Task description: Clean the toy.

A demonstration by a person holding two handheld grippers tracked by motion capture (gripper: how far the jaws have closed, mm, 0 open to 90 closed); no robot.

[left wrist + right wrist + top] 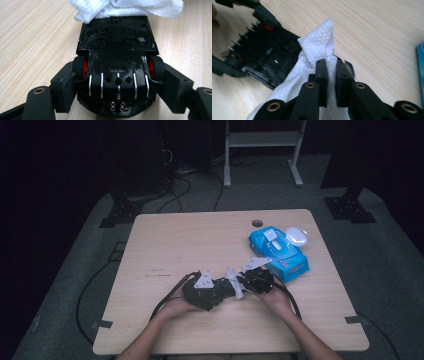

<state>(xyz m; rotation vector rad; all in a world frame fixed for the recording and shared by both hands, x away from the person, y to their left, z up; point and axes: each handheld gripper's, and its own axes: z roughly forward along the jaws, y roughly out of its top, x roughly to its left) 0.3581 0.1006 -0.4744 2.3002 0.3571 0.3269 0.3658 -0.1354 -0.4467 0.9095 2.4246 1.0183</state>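
Evidently a cleaning job: left gripper (117,87) clamps the upturned black toy car (117,57) by its wheels over the table (30,37), steadying the underside while right gripper (331,75) pinches the white wipe (317,50) against it.

Both forearms were brought in from the near edge of the table and angled inward, so that the two hands were held close together. The left gripper (220,292) was kept low, its jaws spread wide and pressed against the sides of what was held. The right gripper (244,281) was pointed toward the left one, its jaws nearly closed.
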